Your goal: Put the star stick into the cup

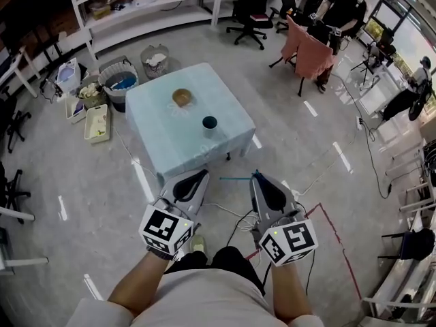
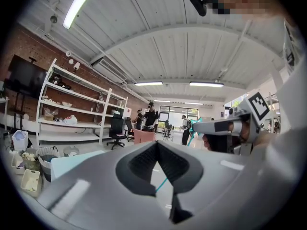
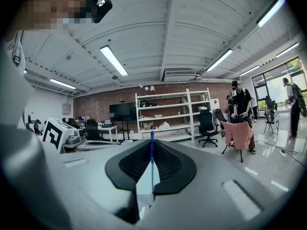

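Note:
A thin blue-green star stick (image 1: 235, 178) juts out to the left from my right gripper (image 1: 255, 175), which is shut on it. In the right gripper view the stick (image 3: 152, 166) stands upright between the closed jaws. My left gripper (image 1: 203, 173) is shut on nothing, just left of the stick's free end. The left gripper view shows part of the stick (image 2: 161, 183) through the gap under its jaws, and the star end (image 2: 194, 126) at the right gripper's tip. A dark cup (image 1: 210, 122) stands on the light-blue table (image 1: 163, 131), well ahead of both grippers.
A brown bowl (image 1: 181, 97) sits on the table behind the cup. Bins and baskets (image 1: 122, 80) crowd the floor at the table's left. Further off are white shelves (image 1: 150, 12), a chair draped in pink cloth (image 1: 310, 53), office chairs and people. Cables and a red tape line (image 1: 337, 234) cross the floor.

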A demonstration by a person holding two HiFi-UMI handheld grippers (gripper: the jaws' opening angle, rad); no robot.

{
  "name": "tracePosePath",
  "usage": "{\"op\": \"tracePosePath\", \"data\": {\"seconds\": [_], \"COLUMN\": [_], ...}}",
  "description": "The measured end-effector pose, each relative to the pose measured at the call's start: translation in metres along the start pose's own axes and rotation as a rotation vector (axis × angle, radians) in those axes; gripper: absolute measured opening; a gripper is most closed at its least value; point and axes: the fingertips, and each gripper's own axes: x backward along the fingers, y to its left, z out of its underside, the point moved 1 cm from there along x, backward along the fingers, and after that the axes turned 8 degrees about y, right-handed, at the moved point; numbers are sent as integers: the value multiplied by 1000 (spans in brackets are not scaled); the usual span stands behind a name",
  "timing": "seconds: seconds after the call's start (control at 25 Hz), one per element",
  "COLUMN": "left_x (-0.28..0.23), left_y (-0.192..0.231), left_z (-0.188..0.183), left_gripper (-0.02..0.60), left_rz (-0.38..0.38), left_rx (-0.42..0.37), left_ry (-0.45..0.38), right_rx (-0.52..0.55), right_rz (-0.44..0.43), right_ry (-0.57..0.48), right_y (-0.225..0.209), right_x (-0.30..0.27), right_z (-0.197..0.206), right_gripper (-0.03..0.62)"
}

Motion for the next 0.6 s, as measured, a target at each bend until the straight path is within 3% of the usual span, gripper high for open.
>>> {"op": "tracePosePath", "data": {"seconds": [0.6], "left_x": [-94], "left_y": [79], "left_z": [2], "left_gripper": [6], "left_rz": [-77], "left_rx": [24], "left_ry": [45], "right_rx": [-12], "right_rz": [-93], "right_ry": [39], "right_y": [-68], "right_x": [-135], "right_z": [-13], "right_gripper": [28]}}
